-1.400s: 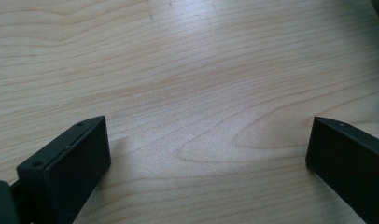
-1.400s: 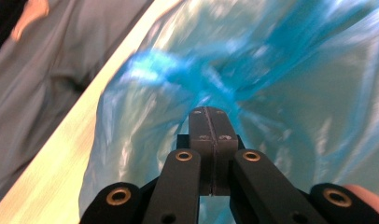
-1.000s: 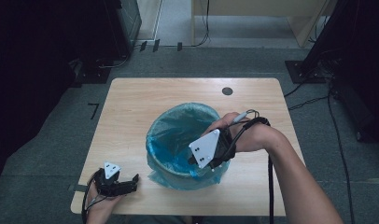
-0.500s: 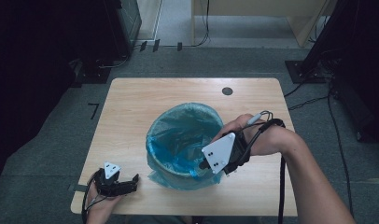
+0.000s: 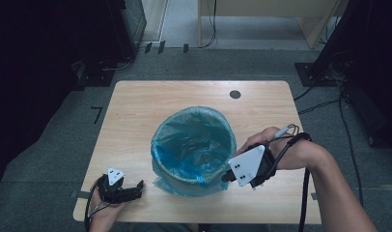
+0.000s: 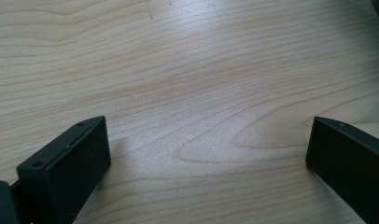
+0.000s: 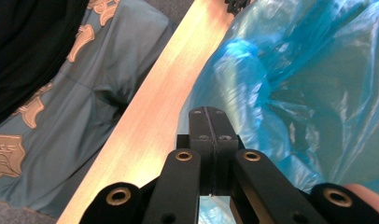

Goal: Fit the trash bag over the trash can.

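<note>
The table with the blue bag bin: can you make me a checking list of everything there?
Surface: light wooden table, small dark round spot near far edge.
Job's things: round bin lined with a blue plastic bag, upright.
Clutter: nothing seen.
Grippers: left gripper open over bare wood; right gripper shut, beside the bag.
Cables: black cable along right forearm; more on the floor.
Surroundings: grey carpet, dark stands.

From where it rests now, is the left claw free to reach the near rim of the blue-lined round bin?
Probably yes. The left claw rests open on the wooden table, with bare tabletop between it and the blue plastic-lined round bin. The right claw sits shut at the bin's opposite side.
</note>
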